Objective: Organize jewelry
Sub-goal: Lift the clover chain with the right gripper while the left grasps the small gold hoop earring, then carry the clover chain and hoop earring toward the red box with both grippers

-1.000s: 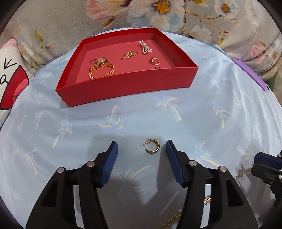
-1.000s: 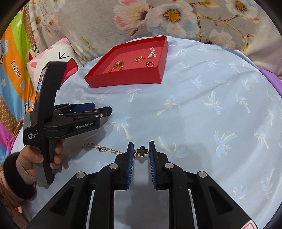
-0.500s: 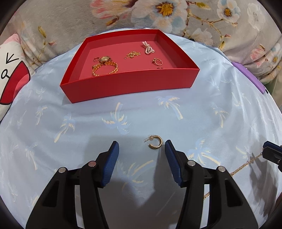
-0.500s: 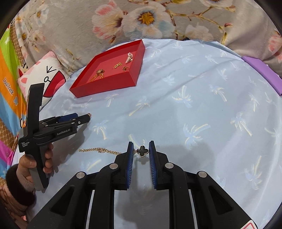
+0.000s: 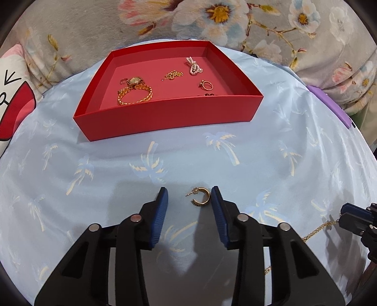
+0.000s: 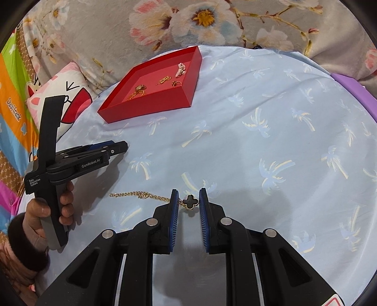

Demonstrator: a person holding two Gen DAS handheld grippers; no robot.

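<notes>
— What do we have in our left gripper (image 5: 188, 196)?

— Nothing. Its two blue pads stand wide apart. A little gold hoop earring (image 5: 200, 197) lies on the blue cloth (image 5: 271, 146) between them, closer to the right pad. We can't tell if that pad touches it.

— And our right gripper (image 6: 188, 200)?

— Its pads are only a little way apart. The black clover charm (image 6: 190, 201) sits between them. We see a thin gap on each side, so we can't tell if we really hold it. Its gold chain (image 6: 139, 195) runs off to the left across the cloth.

— Where is the box?

— The red tray (image 5: 169, 115) sits on the cloth, farther back. In the right view it is up and to the left (image 6: 150, 107).

— What is in it?

— A gold watch (image 5: 134, 81) touching a gold bracelet (image 5: 135, 95) on the left. A small gold chain (image 5: 174, 75) in the middle. A string of pearls (image 5: 193, 66) near the back. A gold ring (image 5: 206, 85) on the right. Something small and dark red lies by the front wall, but we can't tell what.

— And around us?

— A flowered blanket (image 5: 212, 21) behind the cloth, and a cartoon pillow (image 6: 66, 94) to the left.
</notes>
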